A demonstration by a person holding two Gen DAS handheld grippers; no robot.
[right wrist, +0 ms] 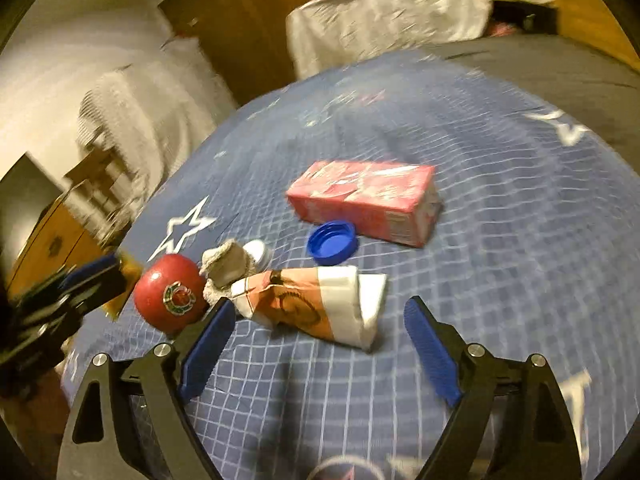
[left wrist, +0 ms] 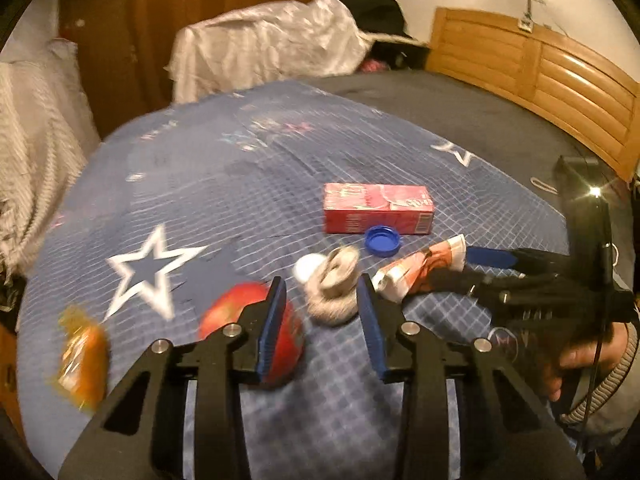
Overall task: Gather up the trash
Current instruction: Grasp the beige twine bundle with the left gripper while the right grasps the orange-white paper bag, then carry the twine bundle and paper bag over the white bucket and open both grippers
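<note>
Trash lies on a blue checked bedspread point(left wrist: 200, 184): a red carton point(left wrist: 378, 208), a blue bottle cap point(left wrist: 382, 241), a crumpled grey tissue wad point(left wrist: 334, 292), a small white cap point(left wrist: 308, 266), a crushed orange-and-white paper cup point(left wrist: 420, 270), a red ball-like object point(left wrist: 252, 316) and an orange wrapper point(left wrist: 82, 356). My left gripper point(left wrist: 322, 298) is open and empty, its fingers either side of the tissue wad. My right gripper point(right wrist: 320, 318) is open and empty, just before the crushed cup point(right wrist: 316, 304). The right wrist view also shows the carton point(right wrist: 368, 200), blue cap point(right wrist: 332, 242), tissue point(right wrist: 226, 268) and red ball point(right wrist: 170, 294).
A wooden headboard point(left wrist: 532, 68) stands at the right. White bedding point(left wrist: 268, 48) and dark clothes are piled at the bed's far end. A white blanket point(left wrist: 28, 128) hangs at the left. A wooden cabinet point(right wrist: 48, 236) stands left of the bed.
</note>
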